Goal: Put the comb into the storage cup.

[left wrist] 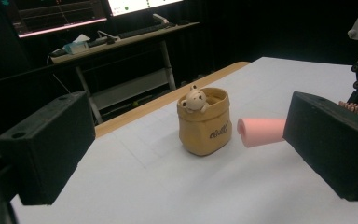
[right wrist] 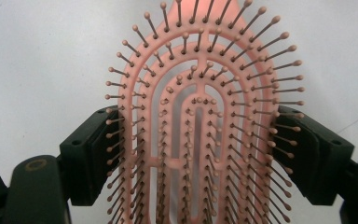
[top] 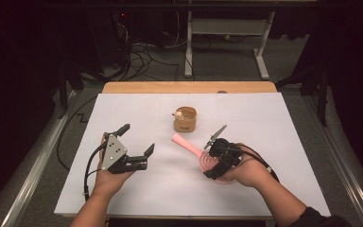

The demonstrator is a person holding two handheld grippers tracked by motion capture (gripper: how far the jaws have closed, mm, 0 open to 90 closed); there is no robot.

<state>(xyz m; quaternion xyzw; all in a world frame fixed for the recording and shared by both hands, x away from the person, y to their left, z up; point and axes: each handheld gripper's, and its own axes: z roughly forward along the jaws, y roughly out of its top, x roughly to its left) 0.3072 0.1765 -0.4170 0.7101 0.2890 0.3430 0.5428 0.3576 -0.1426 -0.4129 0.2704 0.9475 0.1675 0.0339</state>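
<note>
Beside the pouch, the right gripper apparently clamps the hairbrush head; bristles could let it slip; the left gripper gapes empty.

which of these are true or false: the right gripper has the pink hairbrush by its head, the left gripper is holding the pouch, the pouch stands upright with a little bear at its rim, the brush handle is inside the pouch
1. The right gripper has the pink hairbrush by its head. True: the jaws sit against both edges of the bristled head.
2. The left gripper is holding the pouch. False: its jaws are open with nothing between them, well short of the tan pouch.
3. The pouch stands upright with a little bear at its rim. True.
4. The brush handle is inside the pouch. False: it points toward the pouch but ends outside it, beside it.
</note>
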